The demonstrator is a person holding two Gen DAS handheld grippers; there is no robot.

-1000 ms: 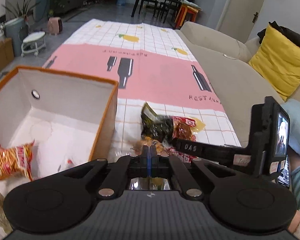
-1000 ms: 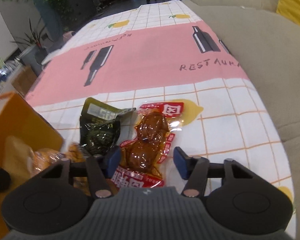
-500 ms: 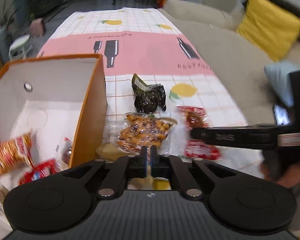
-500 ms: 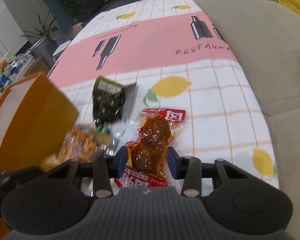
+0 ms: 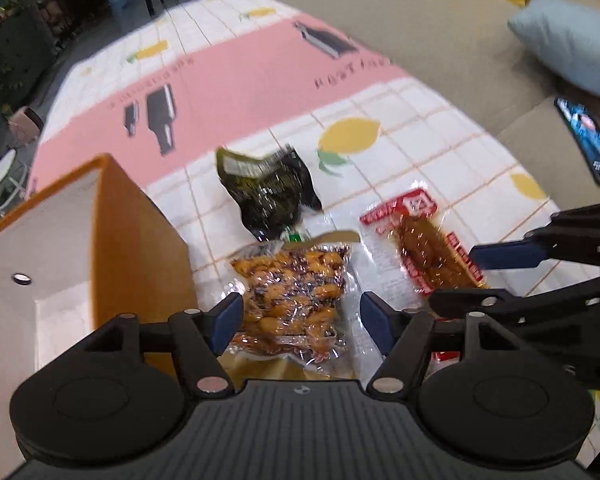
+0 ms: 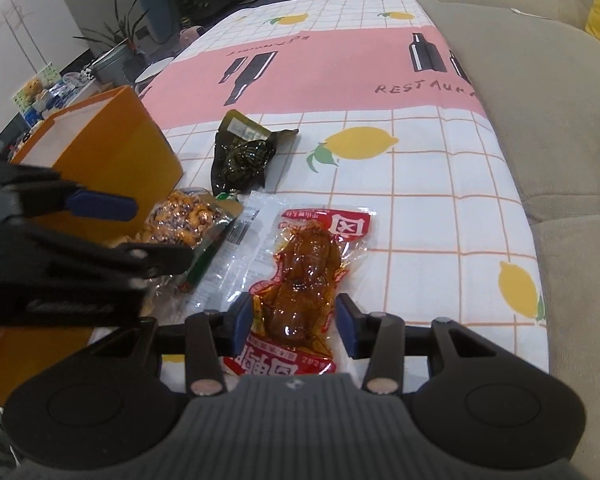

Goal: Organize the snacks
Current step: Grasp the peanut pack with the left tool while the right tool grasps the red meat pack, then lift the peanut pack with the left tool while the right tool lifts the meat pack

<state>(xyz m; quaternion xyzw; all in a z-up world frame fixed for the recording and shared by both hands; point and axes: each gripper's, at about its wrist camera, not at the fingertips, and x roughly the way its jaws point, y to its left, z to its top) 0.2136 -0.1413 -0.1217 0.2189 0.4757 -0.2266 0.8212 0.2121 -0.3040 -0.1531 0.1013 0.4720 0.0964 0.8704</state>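
My left gripper [image 5: 300, 322] is open, its blue pads on either side of a clear bag of orange-brown nuts [image 5: 292, 296] on the tablecloth. My right gripper [image 6: 294, 326] has its pads against both sides of a red-edged pack of braised meat [image 6: 304, 276], closed on it. That pack also shows in the left wrist view [image 5: 424, 248], with the right gripper [image 5: 508, 256] at its right end. A dark green snack pack [image 5: 270, 190] lies beyond. The orange box [image 5: 112, 232] with a white inside stands to the left.
The table carries a pink and white checked cloth [image 6: 420, 184] with lemon prints. A beige sofa [image 6: 540, 100] runs along its right edge, with a light blue cushion [image 5: 568, 44] and a phone [image 5: 588, 140] on it. Plants and furniture stand far behind.
My left gripper opened and moved forward and down over the nut bag. My right gripper closed in on the meat pack.
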